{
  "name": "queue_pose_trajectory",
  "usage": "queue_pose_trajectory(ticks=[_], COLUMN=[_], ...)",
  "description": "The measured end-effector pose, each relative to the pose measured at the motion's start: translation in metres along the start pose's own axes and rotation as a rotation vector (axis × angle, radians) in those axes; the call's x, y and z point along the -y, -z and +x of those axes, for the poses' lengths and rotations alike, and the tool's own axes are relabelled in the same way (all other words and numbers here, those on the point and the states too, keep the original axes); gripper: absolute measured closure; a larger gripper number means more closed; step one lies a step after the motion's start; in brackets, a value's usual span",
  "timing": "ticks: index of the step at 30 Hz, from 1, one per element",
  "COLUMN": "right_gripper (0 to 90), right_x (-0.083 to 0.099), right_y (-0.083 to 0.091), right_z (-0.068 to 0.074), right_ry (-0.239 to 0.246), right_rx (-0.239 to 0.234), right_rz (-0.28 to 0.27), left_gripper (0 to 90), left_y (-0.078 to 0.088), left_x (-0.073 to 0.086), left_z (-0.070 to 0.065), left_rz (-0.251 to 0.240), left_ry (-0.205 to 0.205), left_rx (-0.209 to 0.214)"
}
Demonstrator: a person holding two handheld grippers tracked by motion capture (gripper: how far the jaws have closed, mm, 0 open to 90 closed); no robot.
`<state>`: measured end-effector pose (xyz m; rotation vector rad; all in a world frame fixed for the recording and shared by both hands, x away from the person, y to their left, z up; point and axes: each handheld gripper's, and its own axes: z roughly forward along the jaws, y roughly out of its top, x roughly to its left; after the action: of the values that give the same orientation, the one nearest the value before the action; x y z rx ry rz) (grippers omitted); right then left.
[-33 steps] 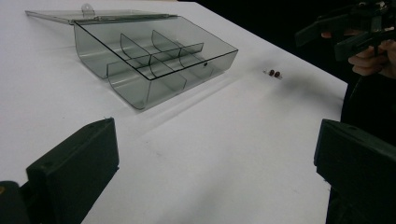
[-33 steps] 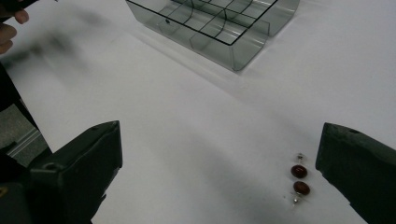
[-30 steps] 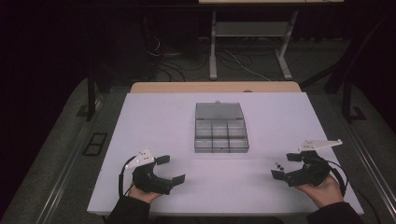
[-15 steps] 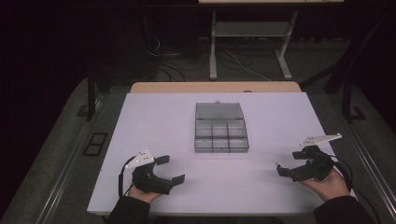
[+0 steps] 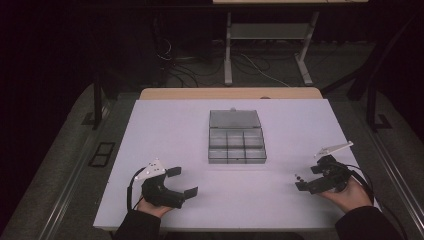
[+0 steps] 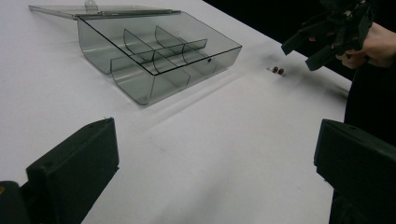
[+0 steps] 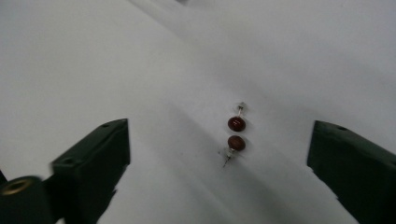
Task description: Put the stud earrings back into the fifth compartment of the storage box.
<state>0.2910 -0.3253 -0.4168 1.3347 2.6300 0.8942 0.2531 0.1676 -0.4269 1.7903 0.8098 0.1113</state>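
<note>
A pair of small red stud earrings [image 7: 236, 124] lies on the white table [image 5: 180, 130] at its right front. My right gripper [image 7: 219, 158] hangs low over them, one jaw on each side and neither touching. Its jaws have just been closing, with the earrings [image 5: 297, 176] between them on the table. In the high view the right gripper [image 5: 306, 179] sits at the table's right front. My left gripper [image 5: 184, 181] rests open and empty at the left front. The left gripper view shows its own jaws [image 6: 217, 158] spread wide, the earrings [image 6: 278, 70] and the right gripper [image 6: 310, 44] beyond.
A clear grey compartment box [image 5: 236, 145] stands open mid-table, its lid laid back flat and its cells [image 6: 159, 51] empty. A wooden strip [image 5: 230, 93] edges the table's far side. Cables and a metal frame [image 5: 265, 60] sit on the dark floor beyond.
My right gripper has shifted slightly and sunk toward the table over the earrings, and its jaws stand a little narrower. The left gripper has not moved.
</note>
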Motion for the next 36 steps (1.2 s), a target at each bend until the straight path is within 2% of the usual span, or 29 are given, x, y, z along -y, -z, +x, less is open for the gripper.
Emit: queue_pose_trajectory(ticks=[14, 26, 31, 36], right_gripper=[50.4, 65.4, 71.3, 78.1], right_x=[0.008, 0.007, 0.007, 0.008], right_y=[-0.007, -0.014, -0.016, -0.016], right_z=[-0.008, -0.007, -0.005, -0.004], right_ry=[0.017, 0.05, 0.08, 0.087], right_rx=[0.01, 0.037, 0.062, 0.079], right_rz=[-0.021, -0.002, 0.003, 0.005], left_gripper=[0.0, 0.0, 0.0, 0.0], left_y=[0.0, 0.002, 0.002, 0.002], left_x=[0.001, 0.001, 0.001, 0.002], left_z=[0.004, 0.008, 0.009, 0.009], left_rz=[0.002, 0.004, 0.001, 0.001], left_ry=[0.011, 0.02, 0.023, 0.027], left_rx=[-0.01, -0.014, -0.014, -0.012])
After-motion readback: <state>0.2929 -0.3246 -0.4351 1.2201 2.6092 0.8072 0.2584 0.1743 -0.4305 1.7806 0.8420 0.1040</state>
